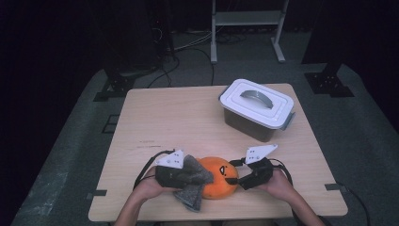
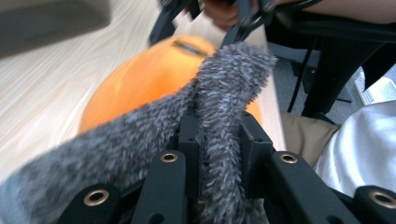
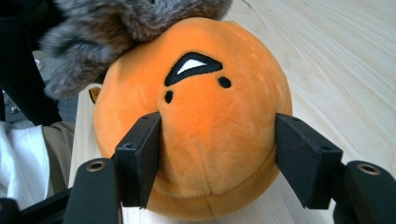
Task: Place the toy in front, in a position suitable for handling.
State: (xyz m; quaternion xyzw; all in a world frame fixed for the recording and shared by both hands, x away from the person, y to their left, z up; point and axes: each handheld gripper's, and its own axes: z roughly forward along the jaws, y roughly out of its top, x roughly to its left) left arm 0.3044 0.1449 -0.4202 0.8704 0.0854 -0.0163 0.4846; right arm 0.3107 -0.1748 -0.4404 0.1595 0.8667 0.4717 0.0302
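Standing shut, lidded container [image 1: 256, 109] hides its contents

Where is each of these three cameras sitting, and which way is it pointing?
High view: sits above the person's side of the table, looking forward and down; both forearms, the left tool and right tool show.
Left gripper view: rides on the left tool, looking along its jaws, shut on the grey furry cloth; the other hand shows beyond.
Right gripper view: rides on the right tool, facing the orange plush toy between its jaws.
All three views share the toy and cloth.
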